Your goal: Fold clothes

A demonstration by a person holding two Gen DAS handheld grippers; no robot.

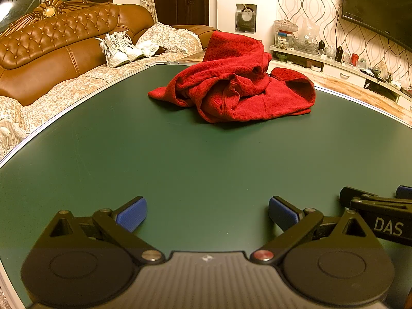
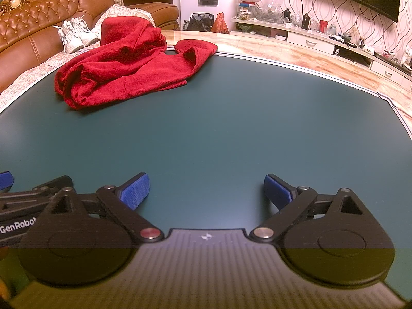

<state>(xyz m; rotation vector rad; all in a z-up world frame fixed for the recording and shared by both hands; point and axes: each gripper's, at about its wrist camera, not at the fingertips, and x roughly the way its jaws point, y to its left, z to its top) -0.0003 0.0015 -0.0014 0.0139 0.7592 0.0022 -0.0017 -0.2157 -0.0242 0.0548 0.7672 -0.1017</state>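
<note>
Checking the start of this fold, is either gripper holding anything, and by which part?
Nothing is held. The left gripper and right gripper are both open over the table, apart from the red garment.

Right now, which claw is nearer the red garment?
Left, slightly. The left claw faces the red garment straight ahead; for the right claw it lies farther off, ahead to the left.

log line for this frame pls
stage: pre-grasp | left gripper: open, empty | right gripper: open, empty | red garment: crumpled, far side of table, untouched
</note>
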